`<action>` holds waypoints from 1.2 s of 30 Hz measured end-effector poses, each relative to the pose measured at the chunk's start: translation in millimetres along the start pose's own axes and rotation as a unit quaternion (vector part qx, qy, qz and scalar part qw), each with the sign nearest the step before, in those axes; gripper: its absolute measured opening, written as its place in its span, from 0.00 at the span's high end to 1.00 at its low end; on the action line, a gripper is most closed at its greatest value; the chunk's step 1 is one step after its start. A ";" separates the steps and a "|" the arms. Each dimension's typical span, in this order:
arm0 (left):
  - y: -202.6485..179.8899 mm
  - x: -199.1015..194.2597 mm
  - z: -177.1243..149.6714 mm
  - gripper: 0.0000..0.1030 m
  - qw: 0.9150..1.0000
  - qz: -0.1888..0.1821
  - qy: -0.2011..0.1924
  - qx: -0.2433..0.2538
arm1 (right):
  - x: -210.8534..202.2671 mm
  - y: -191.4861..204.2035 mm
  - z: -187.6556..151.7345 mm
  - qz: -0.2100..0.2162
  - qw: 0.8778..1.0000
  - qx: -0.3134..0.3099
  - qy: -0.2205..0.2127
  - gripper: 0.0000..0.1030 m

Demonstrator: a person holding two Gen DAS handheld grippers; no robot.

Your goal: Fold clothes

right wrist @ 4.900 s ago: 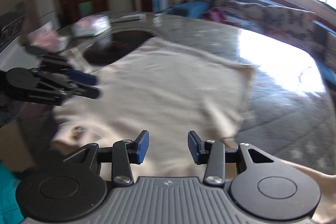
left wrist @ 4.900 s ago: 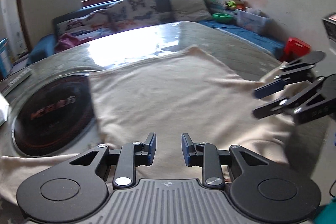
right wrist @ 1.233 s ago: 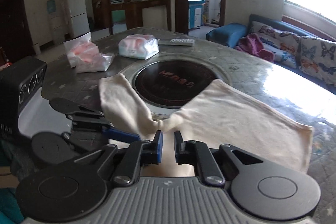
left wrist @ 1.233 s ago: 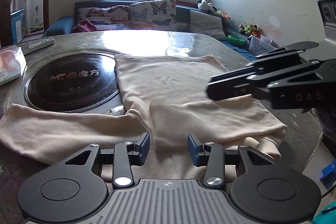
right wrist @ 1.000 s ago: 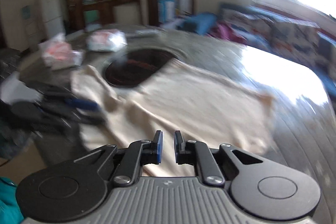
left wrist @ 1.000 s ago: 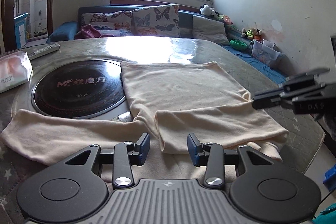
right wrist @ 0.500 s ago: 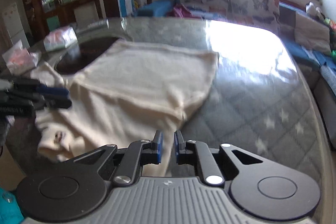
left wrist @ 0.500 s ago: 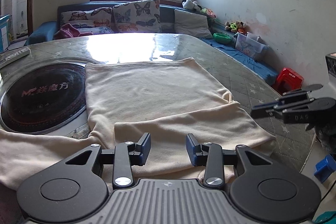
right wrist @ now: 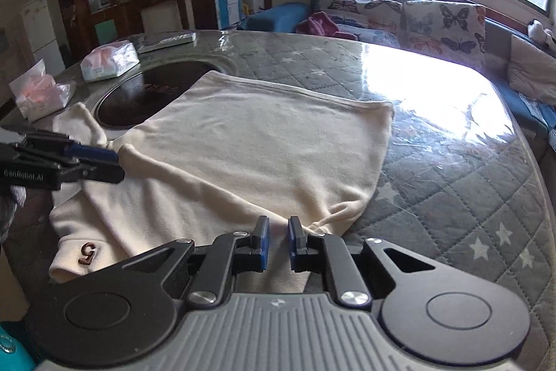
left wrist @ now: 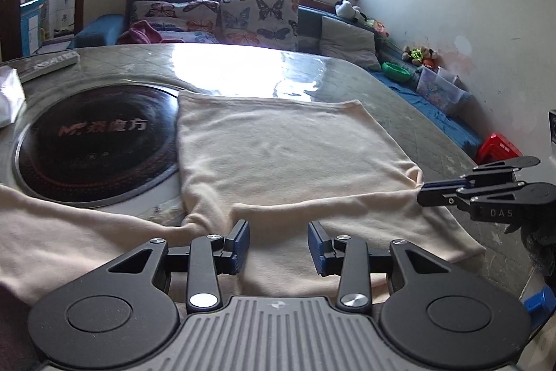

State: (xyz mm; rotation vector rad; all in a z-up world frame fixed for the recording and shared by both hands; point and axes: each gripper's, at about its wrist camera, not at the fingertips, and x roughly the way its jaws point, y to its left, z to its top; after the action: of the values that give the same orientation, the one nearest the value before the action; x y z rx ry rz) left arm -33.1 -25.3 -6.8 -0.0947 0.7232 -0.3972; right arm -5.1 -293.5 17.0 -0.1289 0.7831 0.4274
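Observation:
A cream long-sleeved top [left wrist: 285, 155] lies flat on the round table, hem at the far side, collar near me. One sleeve is folded across the chest [right wrist: 194, 176]; the other trails left [left wrist: 52, 232]. My left gripper [left wrist: 278, 244] hovers open just above the chest near the left armpit, nothing between its pads. It shows at the left of the right wrist view [right wrist: 116, 166]. My right gripper [right wrist: 278, 240] is shut and empty, low over the fabric at the right armpit. Its tips appear at the right of the left wrist view [left wrist: 422, 193].
A black round hob [left wrist: 93, 148] is set into the quilted, glass-covered table [right wrist: 451, 169] beside the top. Tissue packs [right wrist: 109, 58], a plastic bag [right wrist: 38, 93] and a remote [left wrist: 48, 63] lie beyond it. The table's edge runs close on the right, above a red stool [left wrist: 497, 148].
The right gripper swung from the garment's left side across to its right armpit and came lower, staying shut. The left gripper shifted a little sideways over the chest. The garment lies still.

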 end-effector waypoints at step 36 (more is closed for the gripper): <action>162.7 -58.8 -10.2 0.92 0.933 0.282 -0.055 -0.215 | 26.6 99.6 48.9 0.107 0.983 -0.148 -0.009 0.89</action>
State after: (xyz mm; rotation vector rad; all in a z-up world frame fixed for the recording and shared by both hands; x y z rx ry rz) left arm -27.5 147.8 -13.4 -0.3106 0.6821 0.3206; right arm 1.9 -181.3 37.1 -0.3187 0.7144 0.7483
